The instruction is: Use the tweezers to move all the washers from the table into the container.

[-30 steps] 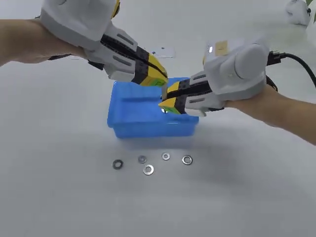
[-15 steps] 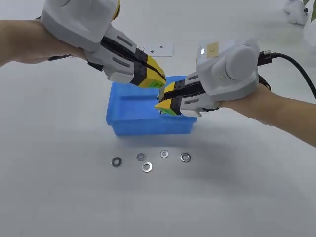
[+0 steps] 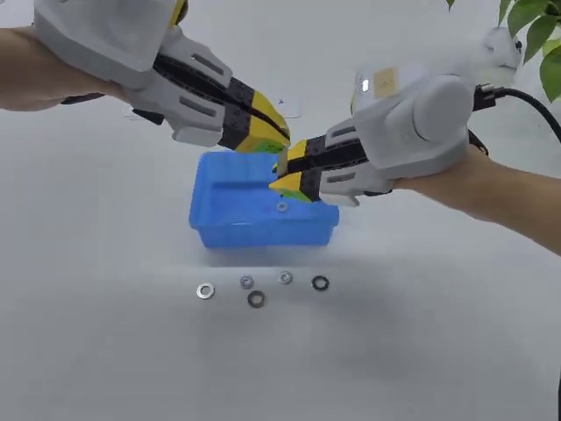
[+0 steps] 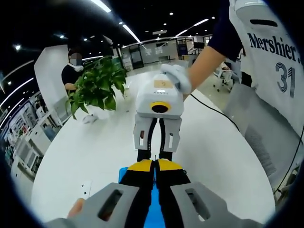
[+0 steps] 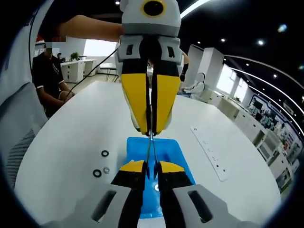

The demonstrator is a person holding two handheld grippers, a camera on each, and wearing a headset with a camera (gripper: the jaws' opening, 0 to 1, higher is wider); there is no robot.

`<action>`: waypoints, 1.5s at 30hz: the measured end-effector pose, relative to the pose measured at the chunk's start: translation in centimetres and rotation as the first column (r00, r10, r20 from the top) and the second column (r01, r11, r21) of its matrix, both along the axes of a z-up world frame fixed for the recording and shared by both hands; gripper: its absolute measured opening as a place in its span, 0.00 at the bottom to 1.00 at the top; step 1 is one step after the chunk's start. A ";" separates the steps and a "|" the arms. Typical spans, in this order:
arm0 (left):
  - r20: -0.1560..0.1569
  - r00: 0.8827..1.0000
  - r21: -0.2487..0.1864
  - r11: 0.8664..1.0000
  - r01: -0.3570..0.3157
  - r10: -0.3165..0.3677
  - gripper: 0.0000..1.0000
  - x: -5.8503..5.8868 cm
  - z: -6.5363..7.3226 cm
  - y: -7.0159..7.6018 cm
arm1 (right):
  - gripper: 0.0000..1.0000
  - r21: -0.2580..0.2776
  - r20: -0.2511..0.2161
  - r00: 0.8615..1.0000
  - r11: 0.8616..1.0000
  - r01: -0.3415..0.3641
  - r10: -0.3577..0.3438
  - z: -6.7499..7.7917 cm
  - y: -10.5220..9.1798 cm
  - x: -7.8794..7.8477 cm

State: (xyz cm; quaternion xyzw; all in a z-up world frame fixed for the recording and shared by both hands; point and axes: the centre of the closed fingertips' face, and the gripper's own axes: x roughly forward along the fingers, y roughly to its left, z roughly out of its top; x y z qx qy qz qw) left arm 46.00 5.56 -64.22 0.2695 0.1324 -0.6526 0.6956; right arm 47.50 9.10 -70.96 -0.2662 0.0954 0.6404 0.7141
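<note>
Left gripper (image 3: 277, 143) and right gripper (image 3: 279, 177) both pinch the tweezers (image 5: 151, 142) tight over the container (image 3: 219, 230) — loose washers (image 3: 255, 299) lie at six o'clock, strung nine-to-three. Right gripper's nearer.

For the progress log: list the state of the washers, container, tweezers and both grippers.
left gripper: jaws shut on tweezers
right gripper: jaws around tweezers, grip unclear
container: open, holds one washer
five washers: flat on table, outside container

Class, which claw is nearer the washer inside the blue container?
Right. The right claw hangs just above the washer; the left claw sits farther back, over the far edge of the container.
</note>
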 end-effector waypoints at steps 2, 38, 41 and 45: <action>0.007 1.000 -0.010 1.000 0.002 -0.002 0.05 -0.4 0.5 -0.1 | 0.11 -0.001 0.016 1.000 1.000 -0.006 0.006 0.5 -0.2 -0.6; -0.103 0.993 -0.027 0.998 0.061 -0.063 0.05 -4.7 -0.5 -1.8 | 0.11 -0.078 -0.057 0.998 0.996 0.030 -0.035 -4.1 -4.0 -8.6; -0.124 0.992 -0.006 1.000 0.024 -0.025 0.05 -7.5 -3.9 -2.9 | 0.11 -0.083 -0.066 0.997 0.996 0.041 -0.047 -4.5 -4.1 -8.1; -0.119 0.993 -0.005 1.000 0.021 -0.021 0.05 -7.3 -4.7 -3.2 | 0.11 -0.092 -0.063 0.996 0.995 0.049 -0.055 -5.0 -4.2 -7.6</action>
